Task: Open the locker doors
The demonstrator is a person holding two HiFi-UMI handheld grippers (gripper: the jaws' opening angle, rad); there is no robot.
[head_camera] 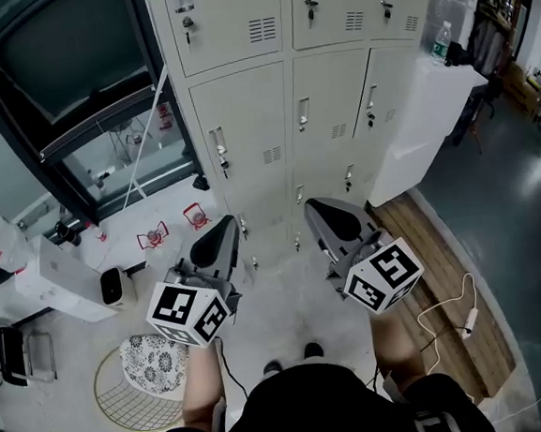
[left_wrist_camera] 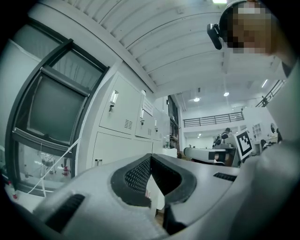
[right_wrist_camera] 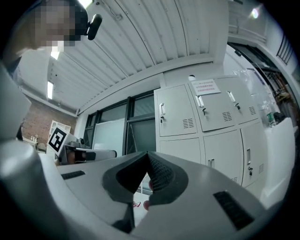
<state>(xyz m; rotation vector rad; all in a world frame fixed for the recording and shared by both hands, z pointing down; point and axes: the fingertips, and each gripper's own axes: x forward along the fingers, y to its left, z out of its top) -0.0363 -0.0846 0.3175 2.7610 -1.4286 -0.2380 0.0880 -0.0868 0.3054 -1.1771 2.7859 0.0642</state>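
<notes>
In the head view the person stands facing a bank of pale grey lockers [head_camera: 243,119], which fills the picture from 11 to 1 o'clock. Every door in sight is shut. Each has a vertical handle, and the upper ones have a lock below it, some with a key hanging from it.

The left tool [head_camera: 223,229] is at about 7 o'clock from the picture's middle and the right tool [head_camera: 322,211] at about 5 o'clock. Both point toward the lockers and are well apart from them, touching nothing. Each carries its marker cube on the near end.

In the left gripper view the left tool [left_wrist_camera: 150,157] has its ribbed black pads closed tip to tip with nothing between them. The lockers stand at 10 o'clock beyond it, next to a dark-framed window [left_wrist_camera: 49,108].

In the right gripper view the right tool [right_wrist_camera: 147,153] is closed the same way and empty. The lockers rise at 2 o'clock past its tip.

On the floor in the head view, a patterned cushion [head_camera: 159,361] lies on a round wire frame at 8 o'clock. A white cable [head_camera: 448,312] lies on a wooden strip [head_camera: 433,243] at 4 o'clock. A white cabinet [head_camera: 422,122] stands against the lockers at 2 o'clock, with a bottle [head_camera: 440,43] on top.
</notes>
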